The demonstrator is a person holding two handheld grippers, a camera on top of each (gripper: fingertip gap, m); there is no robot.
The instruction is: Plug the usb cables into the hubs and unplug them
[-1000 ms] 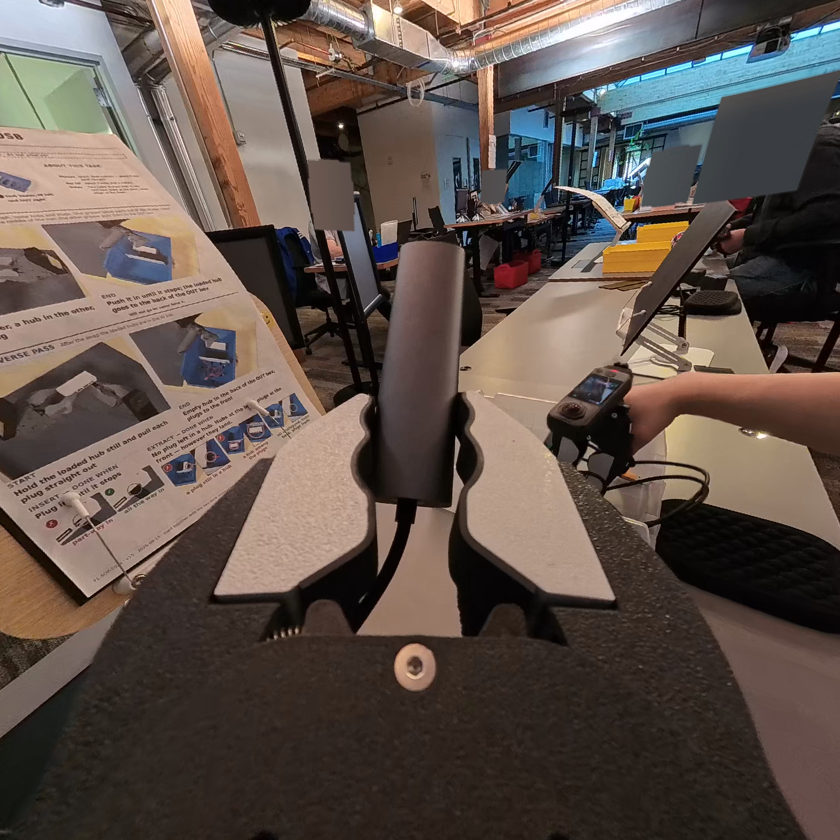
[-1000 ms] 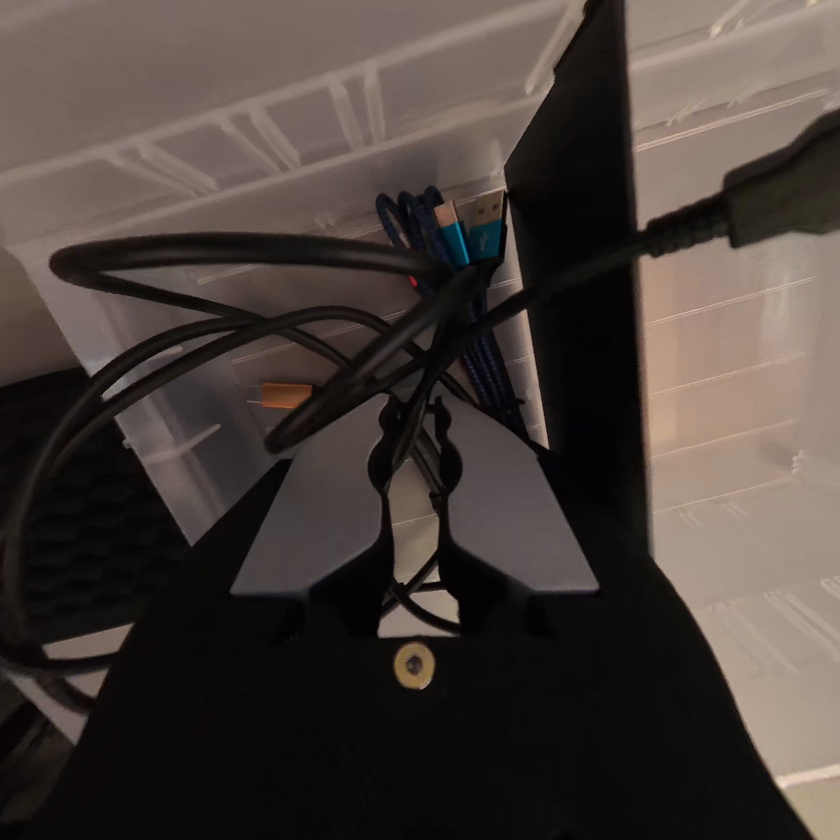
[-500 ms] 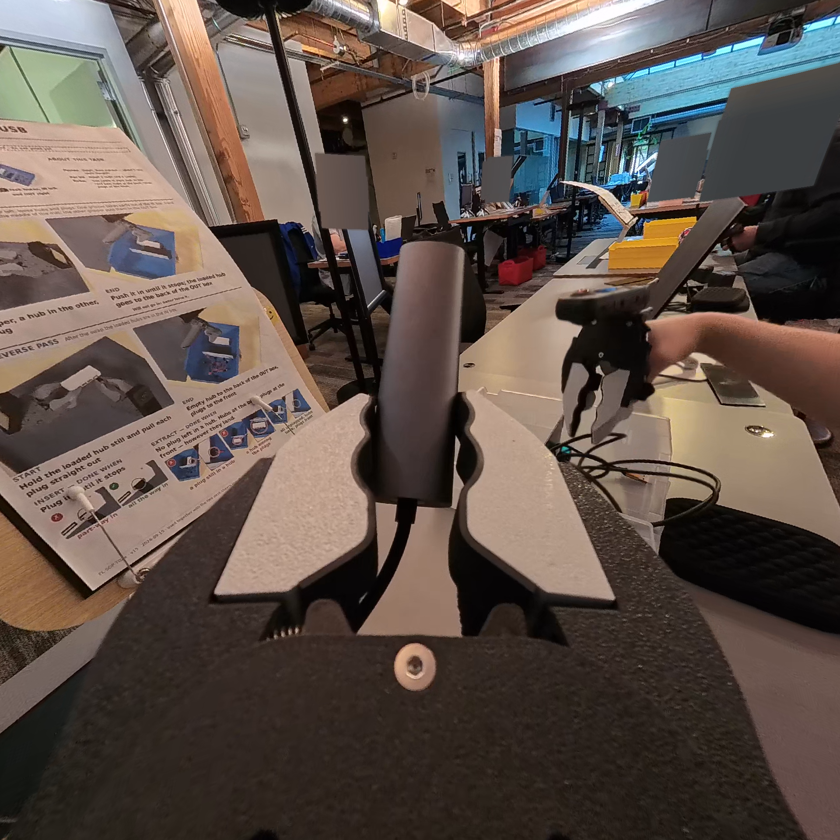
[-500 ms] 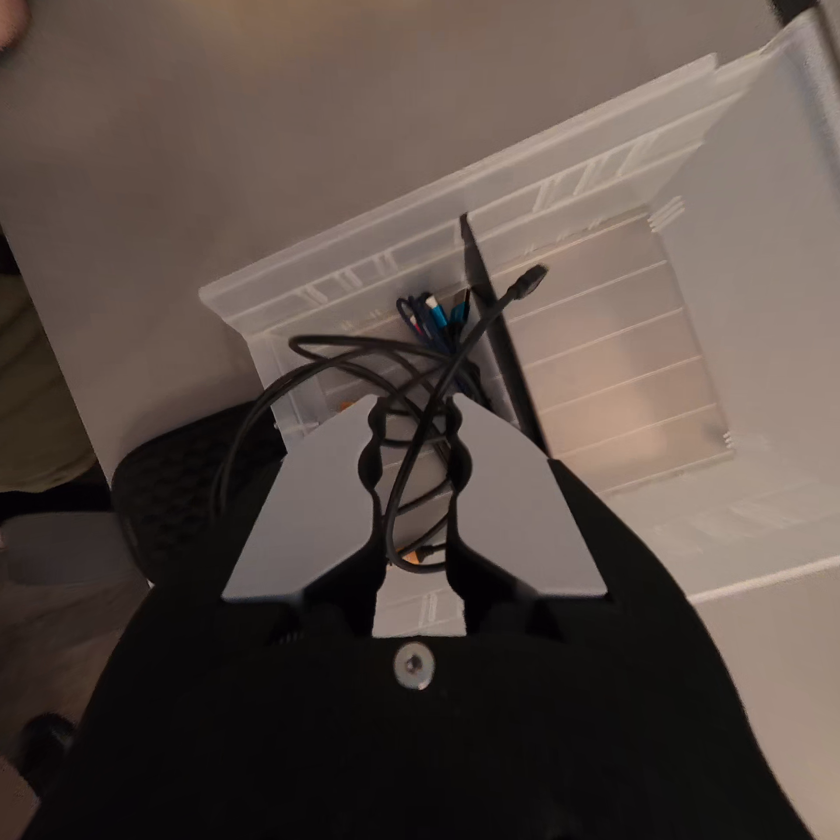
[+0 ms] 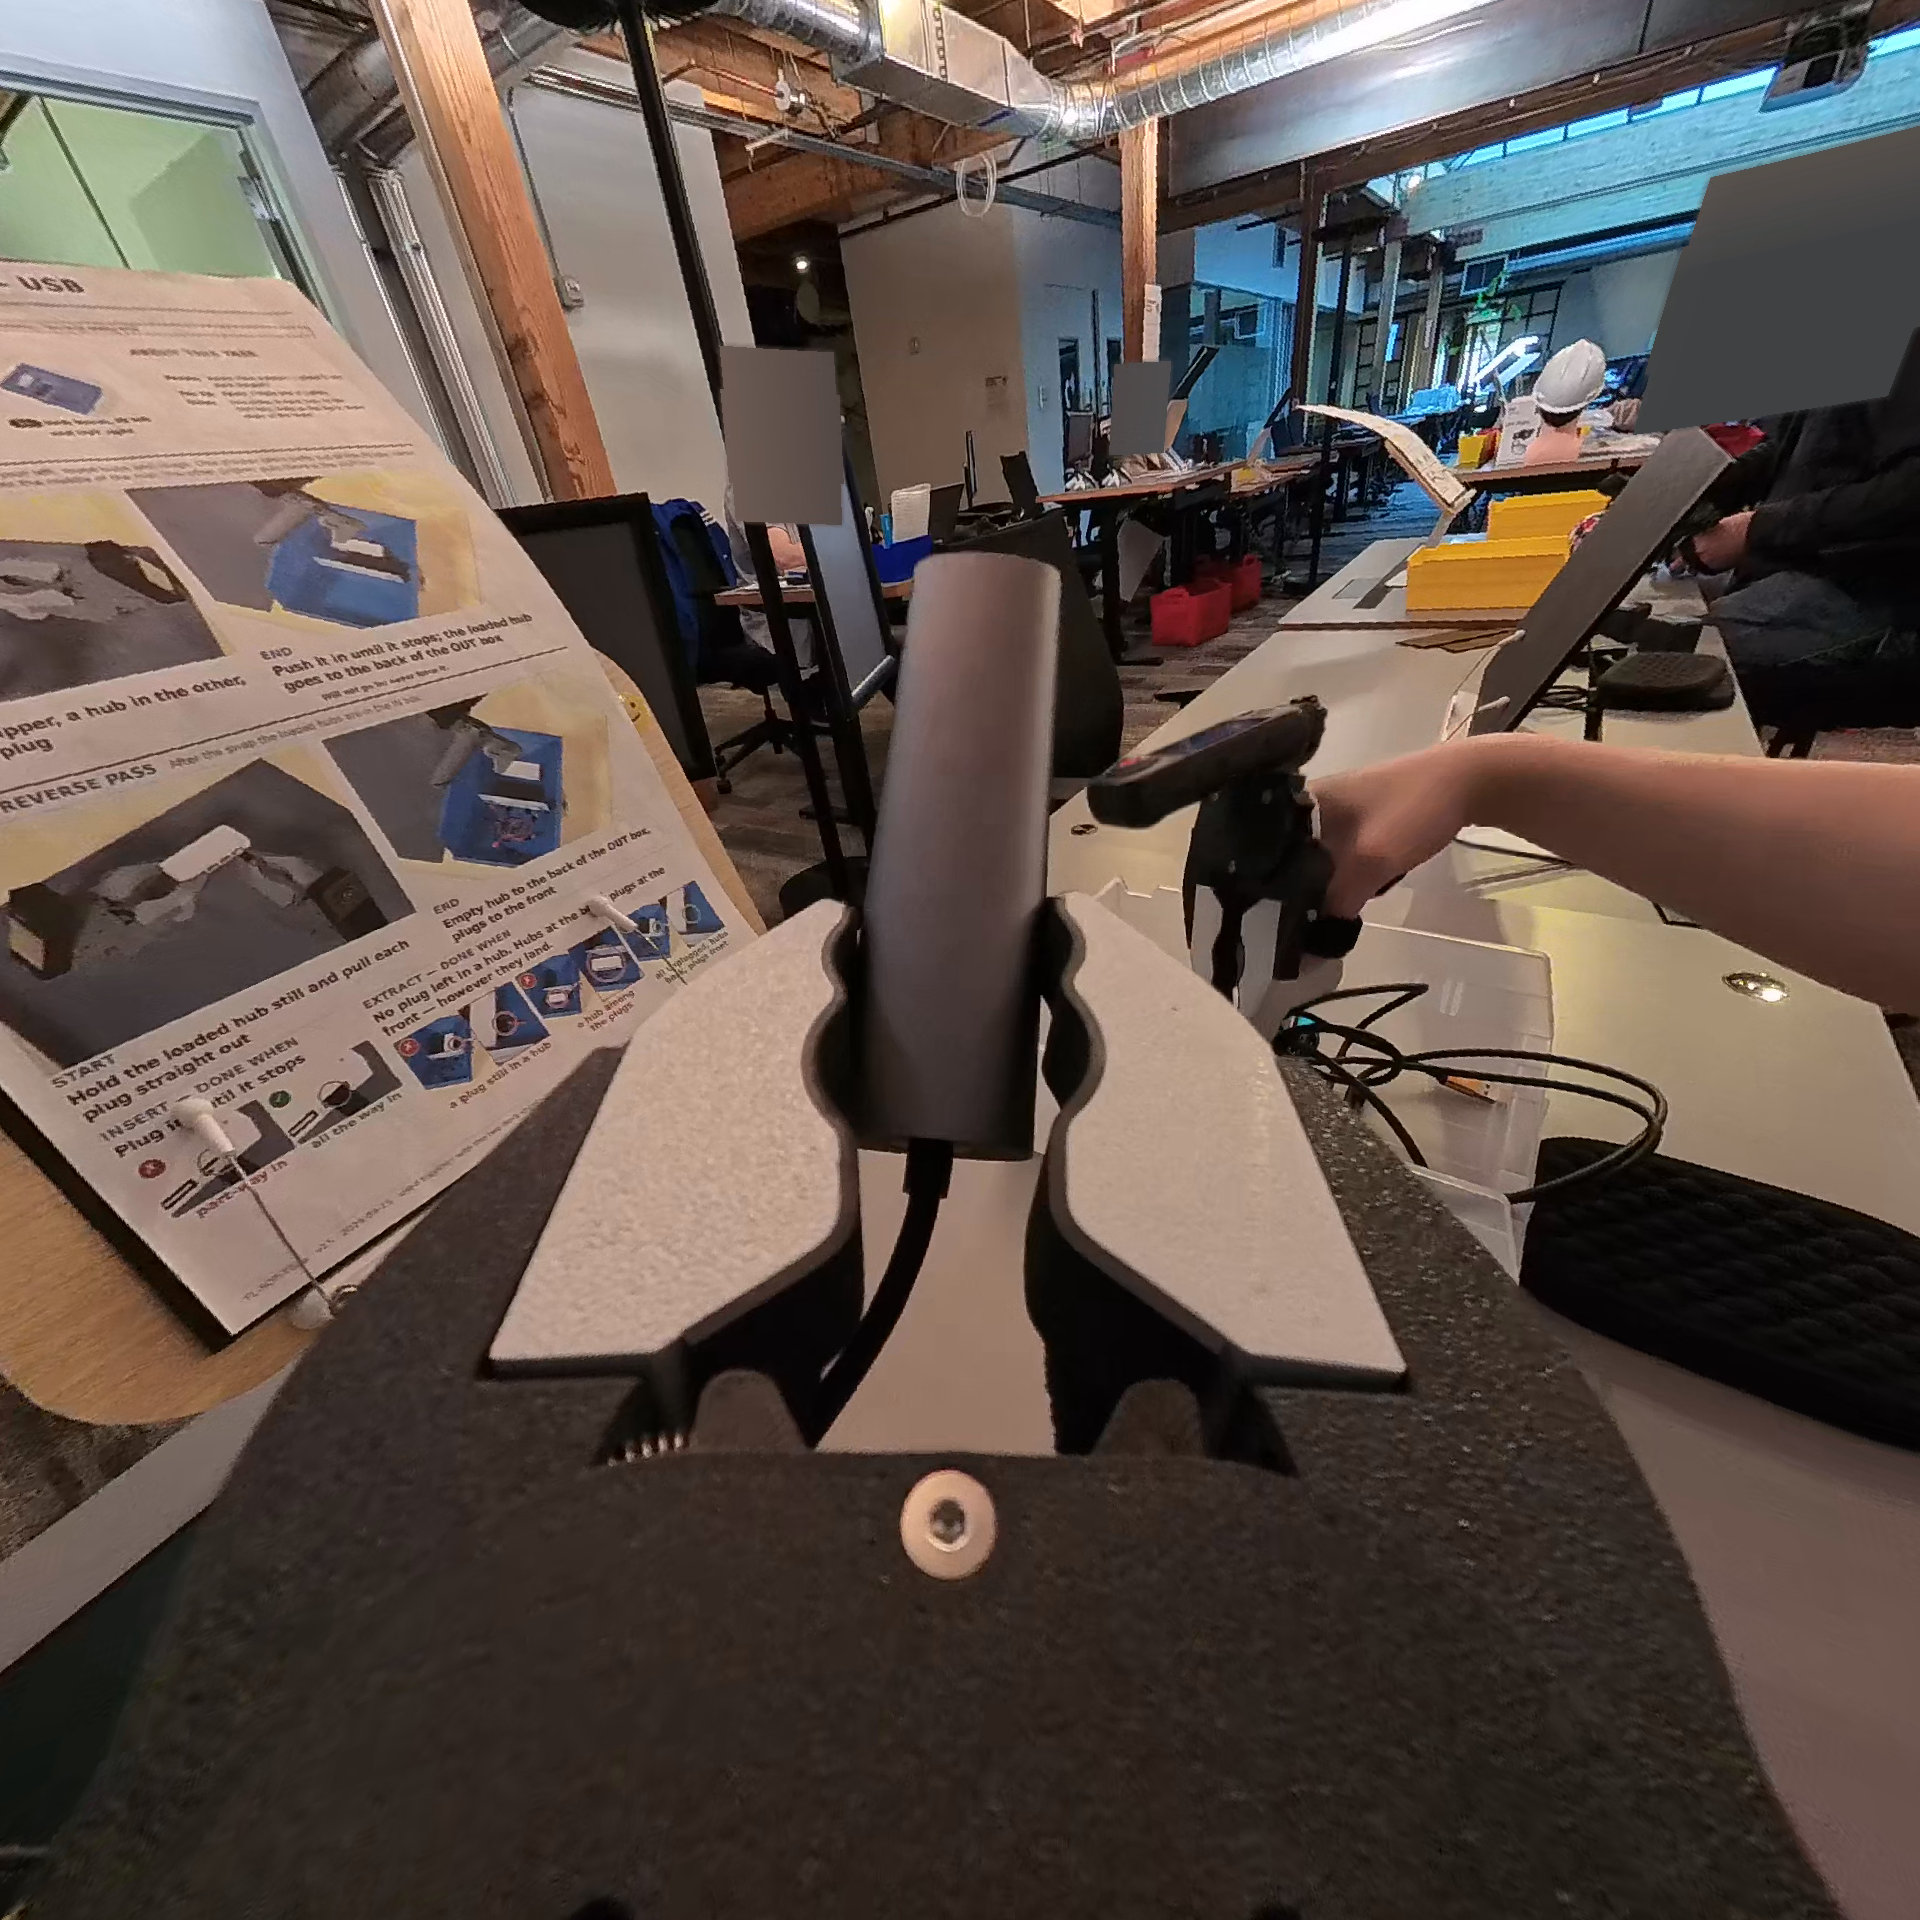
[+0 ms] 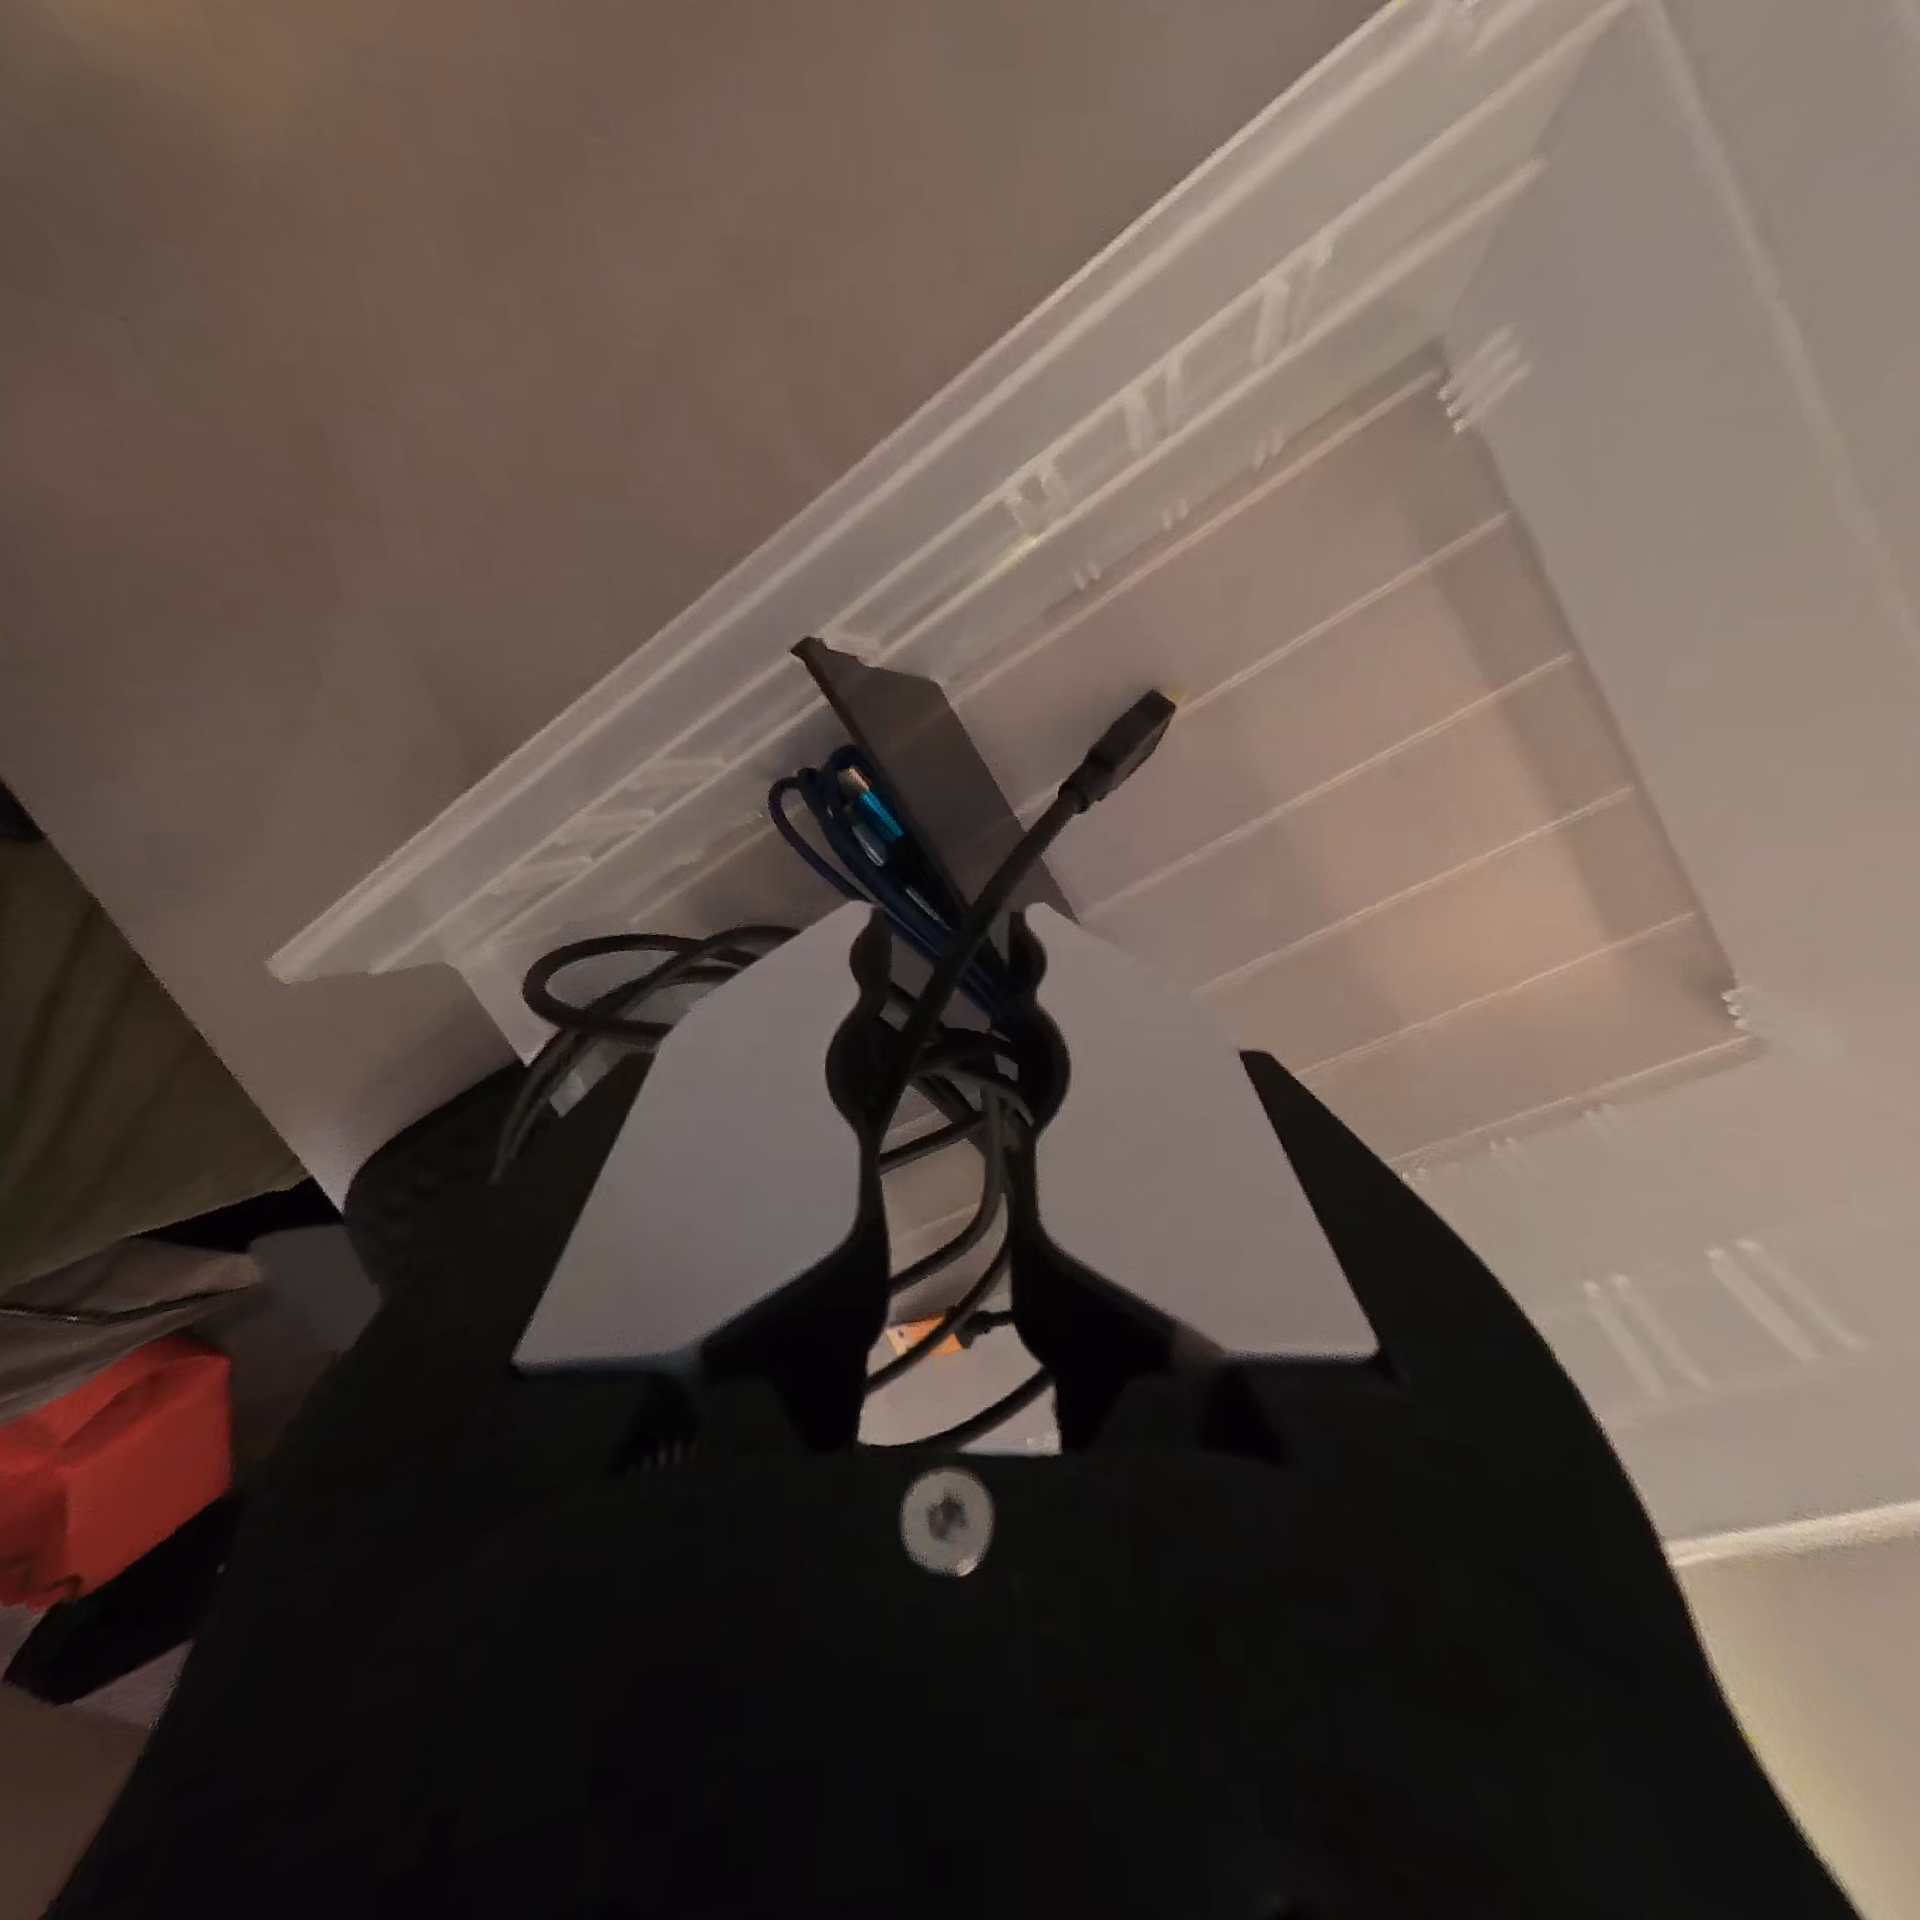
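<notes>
Left wrist view: left gripper [image 5: 948, 1023] clamps upright hub [image 5: 961, 831].
Right wrist view: right gripper [image 6: 945, 997] pinches black cable [image 6: 1023, 862] above bin [image 6: 1351, 582].

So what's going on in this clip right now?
A person is working with two handheld grippers at a table. The left gripper is shut on a dark grey USB hub, held upright with its cable hanging below. The right gripper is above a clear plastic bin, shut on a black USB cable whose plug sticks up free. Nothing is plugged into the hub yet.
</notes>
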